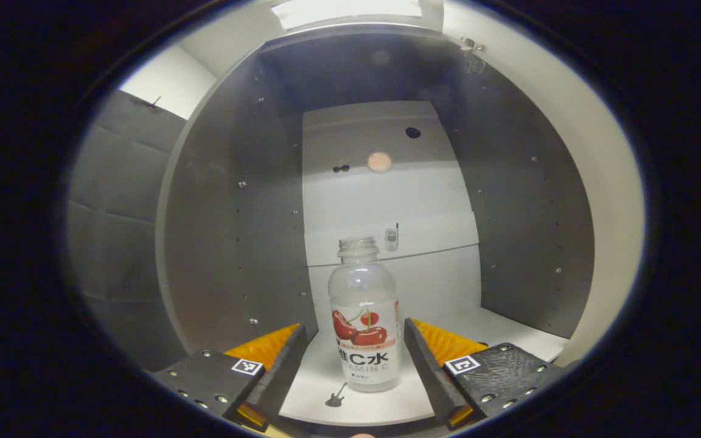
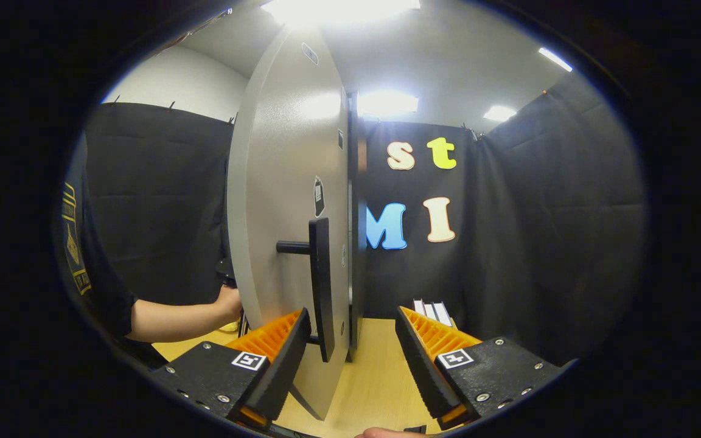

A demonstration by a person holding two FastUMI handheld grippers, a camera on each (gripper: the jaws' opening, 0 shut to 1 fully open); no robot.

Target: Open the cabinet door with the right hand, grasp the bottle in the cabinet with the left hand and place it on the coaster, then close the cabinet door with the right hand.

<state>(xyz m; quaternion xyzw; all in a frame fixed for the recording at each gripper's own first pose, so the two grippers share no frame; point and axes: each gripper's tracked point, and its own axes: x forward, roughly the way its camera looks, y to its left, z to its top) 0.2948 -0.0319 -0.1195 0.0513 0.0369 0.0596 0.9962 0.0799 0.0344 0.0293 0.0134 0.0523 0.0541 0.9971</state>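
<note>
Both tongs spread: left tongs (image 1: 355,359) astride the bottle (image 1: 364,316), right tongs (image 2: 353,353) beside the cabinet door (image 2: 286,201).

A recording booth set up like a small test lab — not a lived-in home. Black cloth walls (image 2: 545,201) hang on every side beneath bright ceiling light panels (image 2: 387,102). A pale wooden table (image 2: 375,377) carries a single grey cabinet (image 1: 229,201) with its door (image 2: 277,201) standing open — its inside is bare, drilled with rows of shelf-pin holes (image 1: 242,184), with a white floor.
</note>
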